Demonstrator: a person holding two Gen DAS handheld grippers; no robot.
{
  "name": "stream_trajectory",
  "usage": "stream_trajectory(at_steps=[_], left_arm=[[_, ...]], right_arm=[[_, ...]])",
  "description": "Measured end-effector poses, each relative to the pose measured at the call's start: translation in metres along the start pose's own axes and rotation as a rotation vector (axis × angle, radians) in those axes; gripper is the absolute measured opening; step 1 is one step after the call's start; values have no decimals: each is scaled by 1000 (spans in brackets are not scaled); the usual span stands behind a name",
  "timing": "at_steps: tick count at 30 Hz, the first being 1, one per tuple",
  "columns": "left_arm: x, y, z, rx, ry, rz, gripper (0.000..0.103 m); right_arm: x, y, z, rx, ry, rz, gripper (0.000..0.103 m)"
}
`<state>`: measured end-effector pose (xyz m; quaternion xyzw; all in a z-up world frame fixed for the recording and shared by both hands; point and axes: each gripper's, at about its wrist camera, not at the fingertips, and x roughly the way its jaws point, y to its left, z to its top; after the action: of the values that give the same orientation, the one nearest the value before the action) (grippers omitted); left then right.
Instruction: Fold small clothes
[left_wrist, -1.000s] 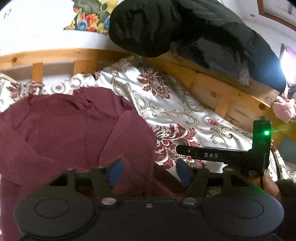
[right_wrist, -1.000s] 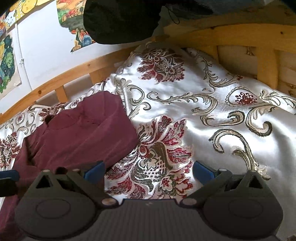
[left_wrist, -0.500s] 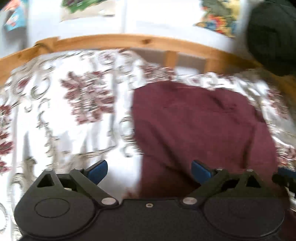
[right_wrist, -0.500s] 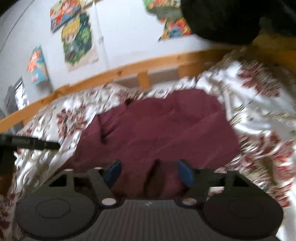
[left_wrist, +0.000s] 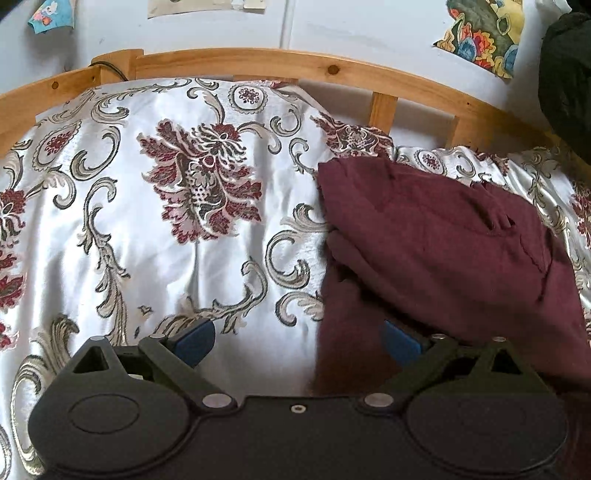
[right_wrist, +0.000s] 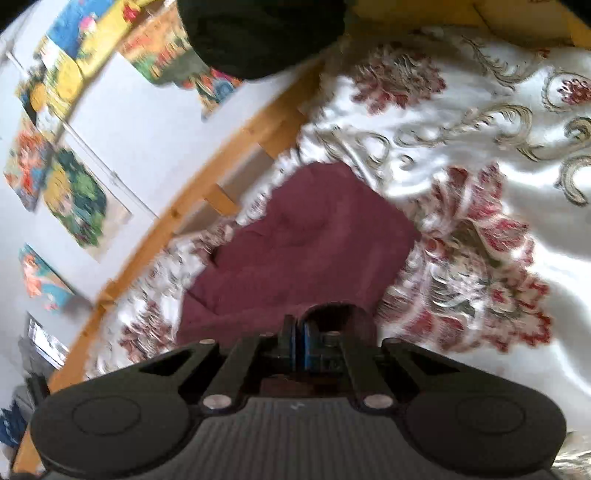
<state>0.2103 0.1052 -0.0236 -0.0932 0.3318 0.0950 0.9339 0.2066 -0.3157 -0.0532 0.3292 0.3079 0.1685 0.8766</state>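
Observation:
A maroon garment (left_wrist: 443, 240) lies partly folded on a floral satin bedspread (left_wrist: 147, 229). My left gripper (left_wrist: 297, 345) is open wide and straddles the garment's left edge: its right pad is over the fabric and its left pad over bare bedspread. Nothing is pinched there. In the right wrist view, the same garment (right_wrist: 314, 251) stretches away from my right gripper (right_wrist: 298, 347). Its jaws are closing, with the blue pads almost together on the garment's near edge. A fold of maroon cloth bulges just beside them.
A curved wooden bed rail (left_wrist: 295, 62) borders the bedspread at the far side, and posters (right_wrist: 74, 192) hang on the white wall behind it. A black jacket (left_wrist: 565, 74) hangs over the rail at the right. Bedspread shows to the garment's left.
The left gripper swung across to the garment's left edge and its jaws widened. The right gripper's jaws went from wide open to nearly together on the garment's near edge, and its view rolled.

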Motion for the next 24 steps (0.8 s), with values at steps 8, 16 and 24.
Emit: stream_trajectory(at_steps=[8,16,24], left_arm=[[26,2,20,-109,-1,-132,77],[92,4,42,-293,104,-237,6],[71,40,24,-586,-61,-218,4]], right_arm=[[10,-1,-8,-24,25,31,46],[19,-13,-9,-39,47,22,46],[14,5,-9,-135,42,139,3]])
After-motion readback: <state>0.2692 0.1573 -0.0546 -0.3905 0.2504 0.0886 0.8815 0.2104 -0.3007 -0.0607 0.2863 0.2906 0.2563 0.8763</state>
